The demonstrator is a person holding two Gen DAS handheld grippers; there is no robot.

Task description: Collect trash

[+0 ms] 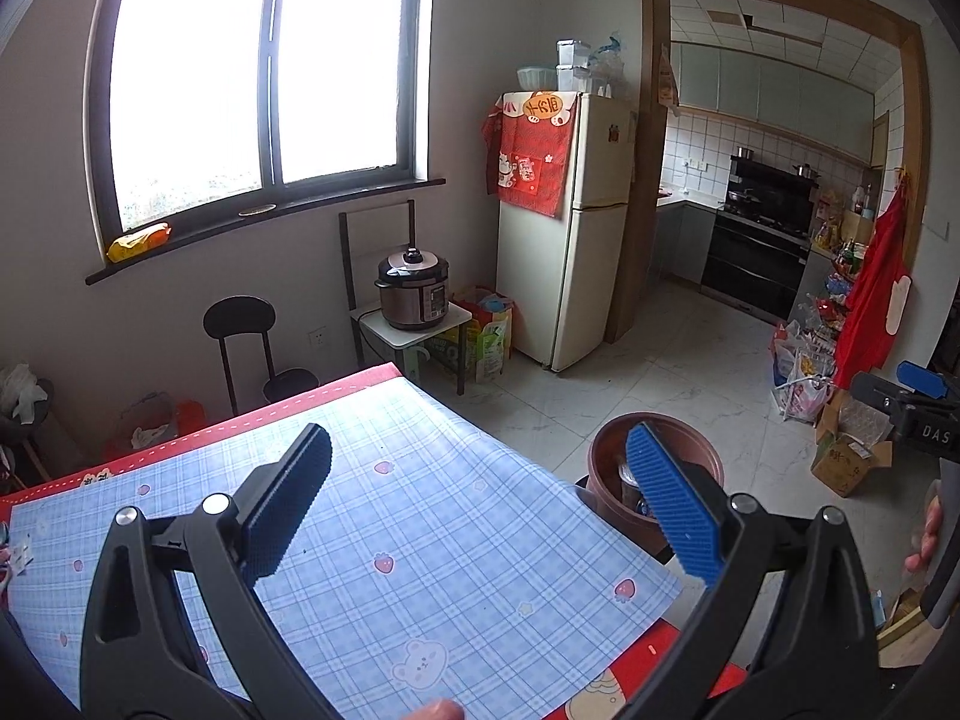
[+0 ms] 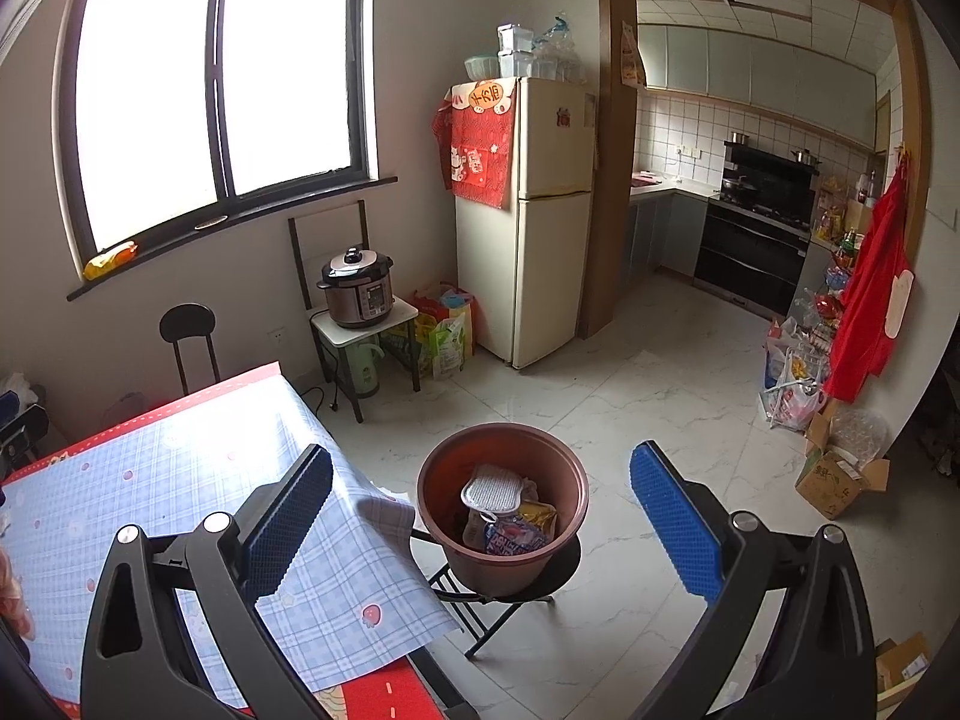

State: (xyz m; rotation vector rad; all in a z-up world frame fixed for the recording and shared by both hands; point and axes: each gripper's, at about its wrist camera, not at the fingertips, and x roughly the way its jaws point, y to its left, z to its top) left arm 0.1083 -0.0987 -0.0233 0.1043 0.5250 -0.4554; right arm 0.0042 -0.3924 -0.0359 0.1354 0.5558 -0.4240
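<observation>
— So, from the left: what's over by the window?

— Black stool point(image 2: 188, 324), then a pressure cooker point(image 2: 358, 287) on a small side table point(image 2: 336, 324), bags, the fridge point(image 2: 543, 222).

— And the grippers?

— Left gripper point(image 1: 480, 501) spread wide above the checked tablecloth point(image 1: 420, 516), holding nothing. Right gripper point(image 2: 483, 516) just as wide and bare.

— The trash?

— Wrappers point(image 2: 510, 531) lie in the brown pot point(image 2: 441, 510) on a folding stool beside the table corner. Boxes point(image 2: 837, 480) clutter the far right.
</observation>
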